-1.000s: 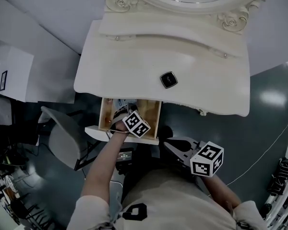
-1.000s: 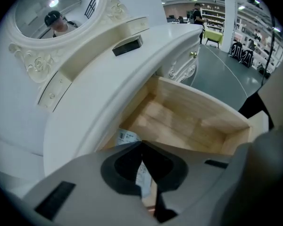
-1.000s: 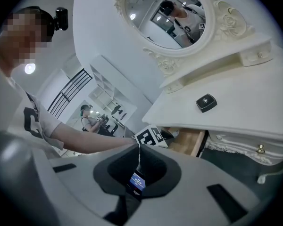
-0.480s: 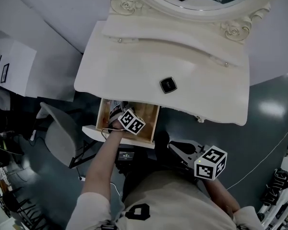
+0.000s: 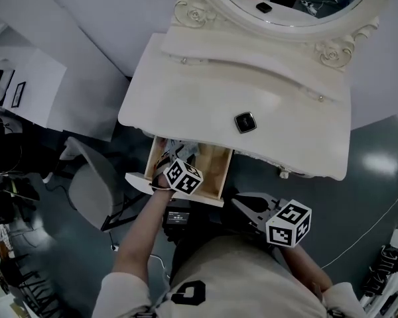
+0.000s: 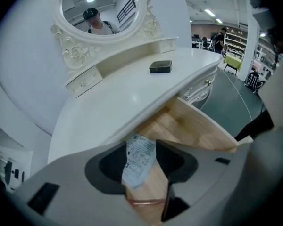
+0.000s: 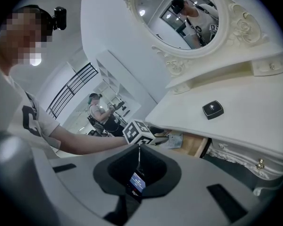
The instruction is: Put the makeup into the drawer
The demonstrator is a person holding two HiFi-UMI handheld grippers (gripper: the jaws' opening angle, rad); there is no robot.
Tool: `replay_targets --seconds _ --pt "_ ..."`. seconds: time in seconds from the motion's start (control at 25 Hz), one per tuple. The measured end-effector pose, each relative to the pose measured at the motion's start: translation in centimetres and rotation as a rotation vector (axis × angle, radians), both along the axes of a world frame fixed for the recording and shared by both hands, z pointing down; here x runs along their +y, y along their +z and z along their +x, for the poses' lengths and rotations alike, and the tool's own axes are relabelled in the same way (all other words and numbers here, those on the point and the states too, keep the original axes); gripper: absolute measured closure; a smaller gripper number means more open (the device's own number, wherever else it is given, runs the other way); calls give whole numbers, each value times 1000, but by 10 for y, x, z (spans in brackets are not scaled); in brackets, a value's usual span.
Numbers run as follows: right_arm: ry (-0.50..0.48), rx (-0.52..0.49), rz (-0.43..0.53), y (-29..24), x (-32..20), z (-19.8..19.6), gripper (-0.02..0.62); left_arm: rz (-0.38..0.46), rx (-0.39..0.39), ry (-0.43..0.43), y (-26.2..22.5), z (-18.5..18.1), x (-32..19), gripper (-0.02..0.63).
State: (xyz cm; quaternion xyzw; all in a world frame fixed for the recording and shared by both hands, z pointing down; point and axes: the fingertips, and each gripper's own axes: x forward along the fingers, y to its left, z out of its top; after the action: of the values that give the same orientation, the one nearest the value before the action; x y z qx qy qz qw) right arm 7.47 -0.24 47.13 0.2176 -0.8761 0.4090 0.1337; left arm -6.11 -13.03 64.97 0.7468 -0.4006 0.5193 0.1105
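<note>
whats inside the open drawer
A white printed packet lies on the wooden floor of the drawer, with a thin reddish curved thing nearer. The left gripper, whose jaws have just been opening with the packet showing untouched between them, covers the rest.

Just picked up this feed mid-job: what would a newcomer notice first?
An ornate white dressing table fills the middle, with a black square compact on top. Below its front edge the pale wooden drawer stands open. The left hand-held gripper, jaws just opened, hovers over it, with a white printed sachet between them, unpinched.
</note>
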Motion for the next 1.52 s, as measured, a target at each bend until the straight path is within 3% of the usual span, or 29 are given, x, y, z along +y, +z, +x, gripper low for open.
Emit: replay_targets --seconds 0.32,0.48,0.56,0.88,1.2,1.36,1.52 --pt "5 -4 41 -11 0 -20 566 70 261 -161 -73 -22 27 398" --pt "8 5 64 -17 1 -32 566 132 435 -266 -117 -36 39 493" --pt "14 9 73 -20 2 -37 566 153 497 -279 -135 -41 43 534" --pt "32 29 123 -33 5 -62 566 189 586 -159 -185 -39 56 552" --pt "-14 59 226 -46 17 -118 566 170 632 -107 -191 -60 76 552" --pt "20 81 227 -44 25 -135 566 157 670 -63 -199 -69 89 552" --pt "61 110 234 -45 27 -139 566 177 655 11 -206 -64 97 552"
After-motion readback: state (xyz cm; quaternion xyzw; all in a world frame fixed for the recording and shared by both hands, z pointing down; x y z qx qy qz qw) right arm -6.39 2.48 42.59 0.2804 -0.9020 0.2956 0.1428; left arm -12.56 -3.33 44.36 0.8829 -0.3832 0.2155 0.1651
